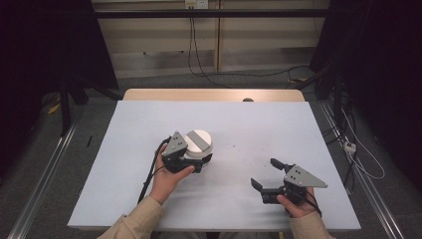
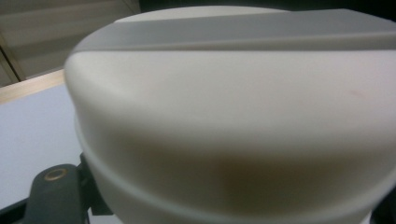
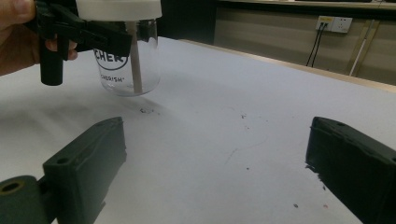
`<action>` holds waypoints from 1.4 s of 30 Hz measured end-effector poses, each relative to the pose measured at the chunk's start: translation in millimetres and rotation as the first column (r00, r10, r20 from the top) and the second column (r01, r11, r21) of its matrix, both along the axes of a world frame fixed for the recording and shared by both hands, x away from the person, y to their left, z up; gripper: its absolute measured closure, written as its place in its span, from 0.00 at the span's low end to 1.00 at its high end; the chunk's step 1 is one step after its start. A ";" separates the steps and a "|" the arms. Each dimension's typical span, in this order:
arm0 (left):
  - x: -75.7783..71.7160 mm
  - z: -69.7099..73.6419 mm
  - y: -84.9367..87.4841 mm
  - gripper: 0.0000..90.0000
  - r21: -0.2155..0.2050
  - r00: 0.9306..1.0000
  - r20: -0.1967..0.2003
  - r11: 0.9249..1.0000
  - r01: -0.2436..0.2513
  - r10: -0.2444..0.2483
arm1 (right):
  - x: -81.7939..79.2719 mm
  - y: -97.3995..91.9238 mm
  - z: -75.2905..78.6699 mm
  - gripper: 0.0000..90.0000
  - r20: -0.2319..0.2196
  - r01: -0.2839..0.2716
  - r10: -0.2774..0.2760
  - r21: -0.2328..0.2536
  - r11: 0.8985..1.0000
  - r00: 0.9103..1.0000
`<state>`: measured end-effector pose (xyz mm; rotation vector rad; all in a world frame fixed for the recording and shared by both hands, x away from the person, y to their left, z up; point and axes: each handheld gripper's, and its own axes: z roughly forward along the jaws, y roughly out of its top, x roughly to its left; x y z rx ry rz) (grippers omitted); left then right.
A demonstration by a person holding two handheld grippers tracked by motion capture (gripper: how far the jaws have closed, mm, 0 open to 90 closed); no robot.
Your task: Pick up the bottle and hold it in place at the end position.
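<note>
A clear glass jar (image 1: 199,142) with a white lid and a grey band across its top sits in the middle of the white table (image 1: 259,124). My left gripper (image 1: 200,160) is shut on the jar just under the lid. The lid (image 2: 233,116) looms close in the left gripper view, with one black finger (image 2: 51,191) at the lower left. In the right gripper view the jar (image 3: 126,60) shows black lettering and a thin pinkish stick inside, and appears just above the table. My right gripper (image 1: 265,173) rests near the front right, its jaws wide apart around bare table (image 3: 219,135).
The table's far wooden edge (image 1: 214,94) carries a small dark round object (image 1: 247,100). Small dark specks (image 3: 149,111) dot the sheet near the jar. Cables (image 1: 194,50) trail over the floor behind, and a wall socket (image 3: 334,23) is on the back wall.
</note>
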<state>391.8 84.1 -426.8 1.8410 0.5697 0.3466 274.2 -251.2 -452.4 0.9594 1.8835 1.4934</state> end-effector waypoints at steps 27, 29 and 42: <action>21.7 0.2 -16.3 0.20 -0.012 1.000 -0.012 1.000 -0.006 0.006 | 0.1 -0.7 -0.3 0.05 -0.002 0.001 -0.001 0.006 1.000 1.000; 23.3 -0.3 -17.4 0.20 -0.009 1.000 -0.009 1.000 -0.007 0.007 | 0.2 -0.7 -0.4 0.05 -0.003 0.000 0.000 0.007 1.000 1.000; 31.8 -5.7 -19.1 0.20 0.000 1.000 -0.023 1.000 -0.019 0.019 | 0.5 -1.0 -0.6 0.05 -0.004 -0.002 0.002 0.007 1.000 1.000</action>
